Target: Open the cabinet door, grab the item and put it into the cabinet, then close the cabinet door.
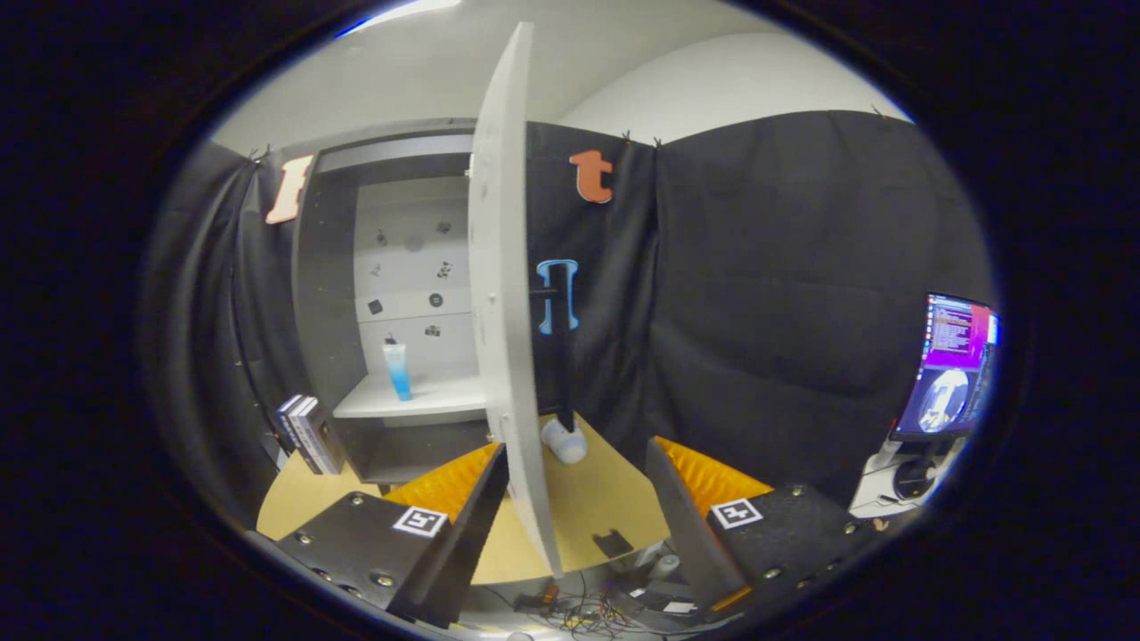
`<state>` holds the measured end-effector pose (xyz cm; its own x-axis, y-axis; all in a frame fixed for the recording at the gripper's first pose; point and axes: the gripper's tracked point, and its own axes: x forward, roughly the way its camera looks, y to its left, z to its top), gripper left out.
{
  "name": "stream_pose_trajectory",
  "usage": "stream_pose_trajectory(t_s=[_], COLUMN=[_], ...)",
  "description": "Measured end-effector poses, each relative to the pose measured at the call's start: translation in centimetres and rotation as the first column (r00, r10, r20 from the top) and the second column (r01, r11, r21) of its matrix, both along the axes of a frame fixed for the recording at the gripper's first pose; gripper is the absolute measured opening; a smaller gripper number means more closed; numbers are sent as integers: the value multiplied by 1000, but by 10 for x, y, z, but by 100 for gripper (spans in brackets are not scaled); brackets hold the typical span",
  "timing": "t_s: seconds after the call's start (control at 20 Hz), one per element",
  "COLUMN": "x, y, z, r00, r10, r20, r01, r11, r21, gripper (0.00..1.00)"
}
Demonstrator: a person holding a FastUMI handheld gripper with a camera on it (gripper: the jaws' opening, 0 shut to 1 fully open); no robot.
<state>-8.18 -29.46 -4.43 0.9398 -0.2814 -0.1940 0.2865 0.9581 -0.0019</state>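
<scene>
While pale grey cabinet door (500, 294) stands swung open, edge-on toward camera, claw (574, 525) sits level and released, fingers spread wide, door's lower edge between them, touching neither as far as visible. Left finger (445, 516) just beside door; right finger (704, 507) well apart. Blue-and-white tube (396, 370) upright on white shelf (410, 399) inside dark grey cabinet (321, 294), far left. Stack of books (307, 434) leans on tan tabletop (588, 507) beside cabinet. Monitor (948, 365) far right.
</scene>
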Motion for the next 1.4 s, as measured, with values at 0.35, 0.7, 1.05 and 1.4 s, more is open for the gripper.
stream_pose_trajectory(t_s=[0.35, 0.7, 1.05, 1.4], x=[34, 34, 48, 73], y=[-8, 61, 126, 171], z=[-1, -6, -11, -15], r00=[999, 987, 954, 928], r10=[16, 158, 298, 372], r20=[38, 34, 26, 11], r01=[-15, -157, -299, -372], r11=[999, 987, 954, 927], r21=[-35, -16, 21, 35], gripper=[90, 89, 89, 89])
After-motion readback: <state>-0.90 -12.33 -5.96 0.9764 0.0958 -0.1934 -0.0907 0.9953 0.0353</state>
